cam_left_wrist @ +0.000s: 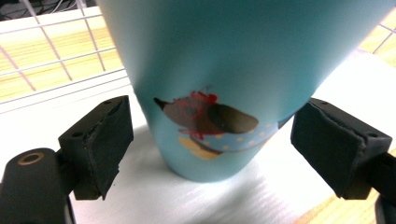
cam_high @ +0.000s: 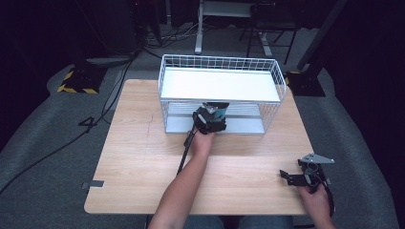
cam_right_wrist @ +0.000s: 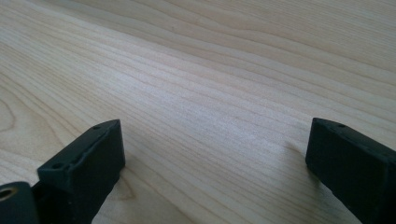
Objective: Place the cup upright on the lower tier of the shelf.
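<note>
Here, a pale wood-grain counter (cam_high: pixel 143 157) with rounded corners stands on grey carpet, in a dark room where cables trail across the floor and the legs of other furniture show behind. At the counter's far side sits a white wire rack (cam_high: pixel 220 93), a grid-sided basket with a flat white upper shelf and a lower shelf of pale slats.

The left hand-held gripper (cam_high: pixel 211 116) reaches into the front of the rack at the lower level, the person's bare forearm stretching up from the near edge. In the left gripper view a light blue cup (cam_left_wrist: pixel 233 70) stands on the white shelf surface between the jaws. It is smooth and glossy, wider above and narrowing to a round base, so its long axis runs upright with the base down. A printed figure in brown, red and yellow with a dotted blue band faces the camera. The blocky black pads (cam_left_wrist: pixel 100 144) stand apart on either side of the cup's lower part; the jaws are spread, with a gap on the left side, while on the right I cannot tell whether pad and cup touch.

The right hand-held gripper (cam_high: pixel 291 175) rests low near the counter's right front corner, held by the right hand (cam_high: pixel 316 200), its jaws wide apart over bare wood and holding nothing.
</note>
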`<state>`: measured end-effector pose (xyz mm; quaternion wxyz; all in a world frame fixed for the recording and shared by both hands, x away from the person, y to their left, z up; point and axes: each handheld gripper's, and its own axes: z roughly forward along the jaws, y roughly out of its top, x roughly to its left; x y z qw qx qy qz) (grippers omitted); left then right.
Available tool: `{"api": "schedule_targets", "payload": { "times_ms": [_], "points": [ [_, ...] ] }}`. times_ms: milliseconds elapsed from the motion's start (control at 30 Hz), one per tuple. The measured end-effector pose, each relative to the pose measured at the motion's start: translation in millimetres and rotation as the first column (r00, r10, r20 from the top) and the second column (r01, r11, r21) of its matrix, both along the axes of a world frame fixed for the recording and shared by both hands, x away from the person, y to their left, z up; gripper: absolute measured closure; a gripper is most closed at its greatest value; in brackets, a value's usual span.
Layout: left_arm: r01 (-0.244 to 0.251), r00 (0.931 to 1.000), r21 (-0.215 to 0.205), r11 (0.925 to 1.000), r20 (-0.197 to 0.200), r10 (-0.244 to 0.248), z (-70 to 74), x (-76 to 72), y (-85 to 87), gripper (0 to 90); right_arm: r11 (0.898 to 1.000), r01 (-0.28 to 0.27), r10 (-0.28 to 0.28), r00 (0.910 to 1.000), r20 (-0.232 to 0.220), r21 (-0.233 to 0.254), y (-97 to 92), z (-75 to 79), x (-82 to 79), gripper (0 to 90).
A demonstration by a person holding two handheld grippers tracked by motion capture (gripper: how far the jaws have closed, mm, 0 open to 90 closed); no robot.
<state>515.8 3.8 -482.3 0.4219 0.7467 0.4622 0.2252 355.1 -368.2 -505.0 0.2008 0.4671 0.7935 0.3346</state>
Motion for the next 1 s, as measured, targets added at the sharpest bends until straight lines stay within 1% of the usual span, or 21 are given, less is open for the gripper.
{"api": "schedule_targets", "payload": {
  "times_ms": [33,67,100,133,167,200,267,300,333,367,500,567,600,633,667,700,733,767,867,1000],
  "points": [
    [0.001,1.0,-0.002,1.0,-0.002,-0.001,1.3,-1.3,1.3,13.7,1.0,0.0,0.0,1.0,0.0,0.0,0.0,0.0,0.0,4.9],
    [0.013,0.9999,-0.003,0.9999,-0.003,-0.013,3.3,-3.0,4.2,13.7,1.0,0.0,0.0,1.0,0.0,0.0,0.0,0.0,0.0,4.8],
    [-0.036,0.9994,-0.008,0.9993,0.0,0.036,4.8,-6.5,4.1,13.7,1.0,-0.002,0.002,1.0,0.0,0.001,0.0,0.0,0.0,5.0],
    [-0.033,0.9994,-0.01,0.9994,0.007,0.033,6.5,-8.1,6.1,13.7,1.0,-0.002,0.002,1.0,0.001,0.0,0.0,0.0,-0.1,5.0],
    [-0.017,0.9998,-0.011,0.9998,0.009,0.017,8.5,-9.5,8.7,13.7,1.0,0.001,-0.001,1.0,-0.001,0.002,0.0,0.0,-0.2,5.1],
    [0.02,0.9997,-0.007,0.9998,0.014,-0.02,10.3,-10.0,11.8,13.7,1.0,0.001,-0.001,1.0,0.0,0.001,0.0,0.0,-0.3,5.1],
    [0.056,0.9982,0.002,0.9984,0.02,-0.056,14.0,-13.1,18.0,13.6,1.0,0.001,-0.001,1.0,-0.001,0.002,0.0,0.0,-0.3,5.1],
    [0.012,0.9998,-0.009,0.9999,0.013,-0.012,15.5,-18.2,19.0,13.7,1.0,0.001,-0.001,1.0,-0.001,0.002,0.0,0.0,-0.3,5.1],
    [-0.006,0.9999,-0.017,0.9998,0.012,0.006,16.1,-21.1,19.8,13.7,1.0,0.001,-0.001,1.0,-0.001,0.002,0.0,0.0,-0.2,5.2],
    [0.003,0.9999,-0.018,0.9998,0.013,-0.003,17.6,-24.3,23.0,13.7,1.0,0.001,-0.001,1.0,-0.001,0.002,0.0,0.0,-0.2,5.1],
    [0.007,0.9998,-0.035,0.9993,0.019,-0.006,25.4,-36.3,32.7,13.8,1.0,0.001,-0.001,1.0,-0.001,0.002,0.0,0.0,-0.2,5.1],
    [0.015,0.9998,-0.029,0.9995,0.016,-0.014,29.9,-42.0,37.5,13.8,1.0,0.001,-0.001,1.0,-0.002,0.002,0.0,0.0,-0.2,5.1],
    [0.015,0.9998,-0.029,0.9995,0.016,-0.014,29.9,-42.0,37.5,13.8,1.0,0.003,-0.003,1.0,-0.001,0.001,0.1,0.1,-0.3,5.1],
    [0.028,0.9992,-0.027,0.9992,0.029,-0.028,35.4,-49.9,43.4,13.8,1.0,0.003,-0.003,1.0,-0.001,0.001,0.1,0.0,-0.3,5.1],
    [0.035,0.999,-0.03,0.999,0.03,-0.034,37.3,-53.0,45.5,13.8,1.0,0.002,-0.002,1.0,-0.001,0.001,0.1,0.1,-0.2,5.1],
    [0.041,0.9985,-0.022,0.9989,0.038,-0.041,40.7,-57.6,49.7,13.9,1.0,0.003,-0.003,1.0,-0.001,0.001,0.1,0.0,-0.2,5.1],
    [0.041,0.9985,-0.022,0.9989,0.038,-0.041,40.7,-57.6,49.7,14.0,1.0,0.001,-0.001,1.0,-0.002,0.002,0.0,0.1,-0.1,5.1],
    [0.043,0.9981,-0.038,0.9983,0.047,-0.041,44.0,-64.5,54.8,14.0,1.0,0.002,-0.002,1.0,-0.001,0.001,0.1,0.0,-0.1,5.0],
    [0.052,0.9977,-0.044,0.9977,0.046,-0.05,49.2,-76.3,64.7,14.0,1.0,0.003,-0.003,1.0,0.001,0.001,0.4,-0.1,0.3,5.0],
    [0.061,0.9968,-0.066,0.9959,0.056,-0.058,55.0,-89.9,75.4,14.0,1.0,0.004,-0.004,1.0,0.0,0.002,0.6,-0.1,0.3,5.0]
  ]
}}
